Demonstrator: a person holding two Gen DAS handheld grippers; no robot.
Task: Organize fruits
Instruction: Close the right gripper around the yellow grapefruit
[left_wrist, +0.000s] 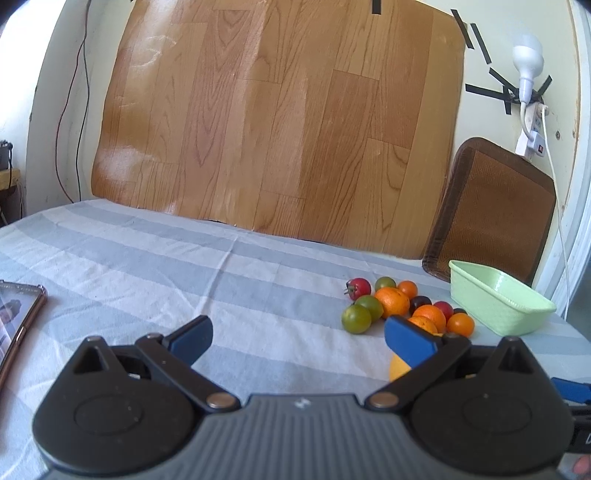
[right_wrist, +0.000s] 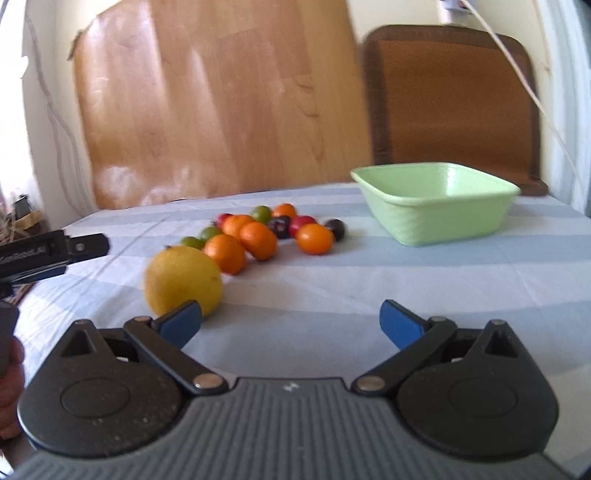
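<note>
A heap of small fruits (left_wrist: 402, 304) lies on the striped cloth: oranges, green, red and dark tomatoes. A pale green tub (left_wrist: 495, 295) stands just right of it. My left gripper (left_wrist: 295, 332) is open, low over the cloth, left of the heap; its right finger hides part of a yellow fruit (left_wrist: 398, 369). In the right wrist view the large yellow fruit (right_wrist: 183, 280) sits at the near left, the oranges (right_wrist: 255, 238) and tomatoes behind it, and the green tub (right_wrist: 436, 206) at the far right. My right gripper (right_wrist: 291, 323) is open with nothing between its fingers.
A phone (left_wrist: 18, 321) lies on the cloth at the left edge. A wood-pattern board (left_wrist: 277, 122) and a brown mat (left_wrist: 495, 210) lean on the wall behind. The left gripper's body (right_wrist: 48, 254) juts in at the left of the right wrist view.
</note>
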